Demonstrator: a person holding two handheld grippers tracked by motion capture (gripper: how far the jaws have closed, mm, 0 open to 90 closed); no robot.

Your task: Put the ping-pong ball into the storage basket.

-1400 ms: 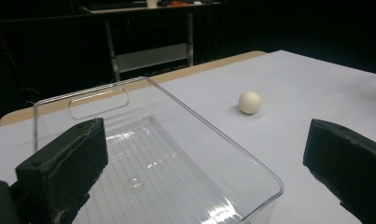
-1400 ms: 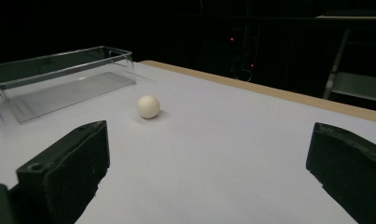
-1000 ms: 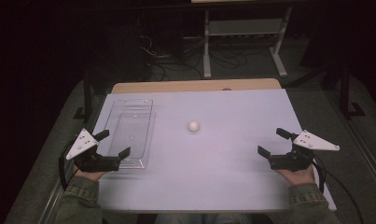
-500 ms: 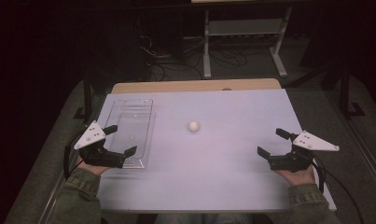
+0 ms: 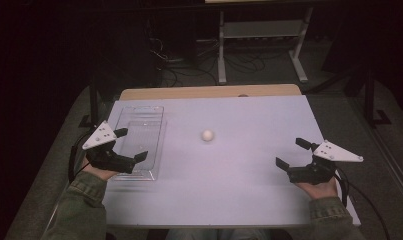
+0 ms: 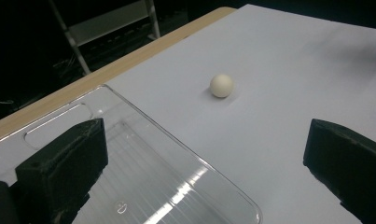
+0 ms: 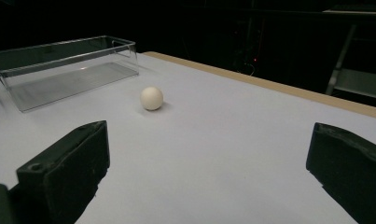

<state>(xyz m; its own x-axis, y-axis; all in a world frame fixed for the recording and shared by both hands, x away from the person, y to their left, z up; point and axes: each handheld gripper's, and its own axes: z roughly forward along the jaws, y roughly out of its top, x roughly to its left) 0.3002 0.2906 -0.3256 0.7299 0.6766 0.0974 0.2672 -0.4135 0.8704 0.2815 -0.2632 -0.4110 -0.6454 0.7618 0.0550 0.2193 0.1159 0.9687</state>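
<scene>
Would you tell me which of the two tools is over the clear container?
The left tool: its jaws hang open above the near end of the clear container. The right tool is over bare table, far from it.

cropped and unclear bits

left gripper view: clear rectangular plastic bin [image 6: 143, 177] runs off the left and bottom edges, near end not visible; one black jaw covers part of its floor, both jaws cut off at the bottom edge. right gripper view: same bin's [image 7: 64, 65] left end cut by the frame edge, with blur just below it. high view: person's olive-green sleeves [image 5: 84, 200] cut at the bottom edge; small dark mark [image 5: 243, 95] on the tan wooden table edge [image 5: 209, 92] too small to identify; dark background, metal shelf frame [image 5: 261, 35] cropped at top.
</scene>
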